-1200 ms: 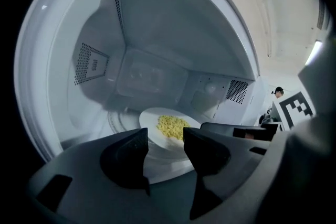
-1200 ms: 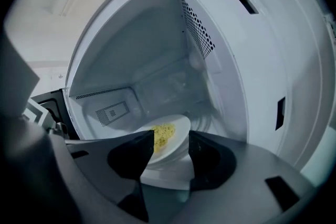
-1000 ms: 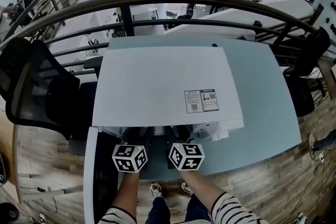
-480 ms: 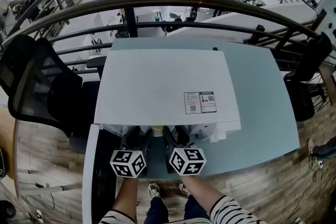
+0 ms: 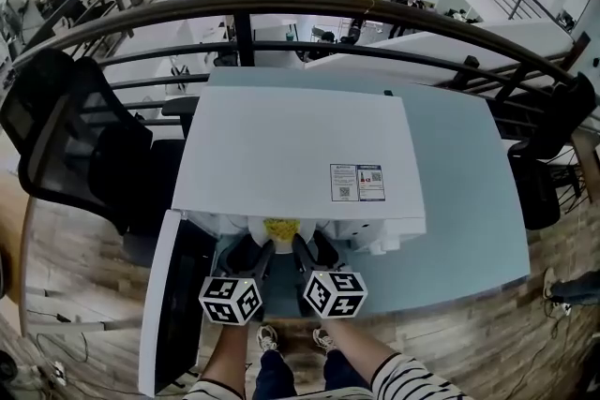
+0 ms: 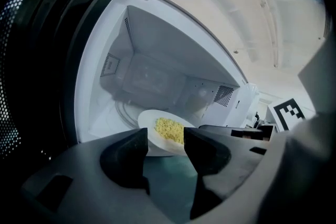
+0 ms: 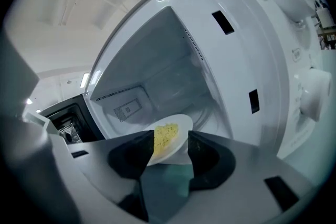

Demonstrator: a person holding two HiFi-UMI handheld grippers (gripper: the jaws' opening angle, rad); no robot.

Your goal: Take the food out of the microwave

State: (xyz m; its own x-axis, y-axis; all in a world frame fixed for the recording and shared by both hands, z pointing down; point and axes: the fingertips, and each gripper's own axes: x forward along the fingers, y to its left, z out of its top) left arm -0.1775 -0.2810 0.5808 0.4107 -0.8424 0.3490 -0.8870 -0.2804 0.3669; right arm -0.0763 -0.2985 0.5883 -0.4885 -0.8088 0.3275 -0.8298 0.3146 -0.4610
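Observation:
A white plate with yellow food sits at the mouth of the white microwave, whose door stands swung open to the left. In the head view the food shows just past the microwave's front edge, between the two grippers. My left gripper is shut on the plate's left rim, and my right gripper is shut on its right rim. The right gripper view shows the plate and food between the jaws of that gripper. In the left gripper view the plate lies between the jaws of the left gripper.
The microwave stands on a pale blue table. A black mesh chair is to the left and another chair to the right. A dark railing runs behind the table. The microwave's knobs are at the right.
Both grippers have drawn back toward me from the microwave's opening. The plate has come with them, so the yellow food now shows past the front edge in the head view.

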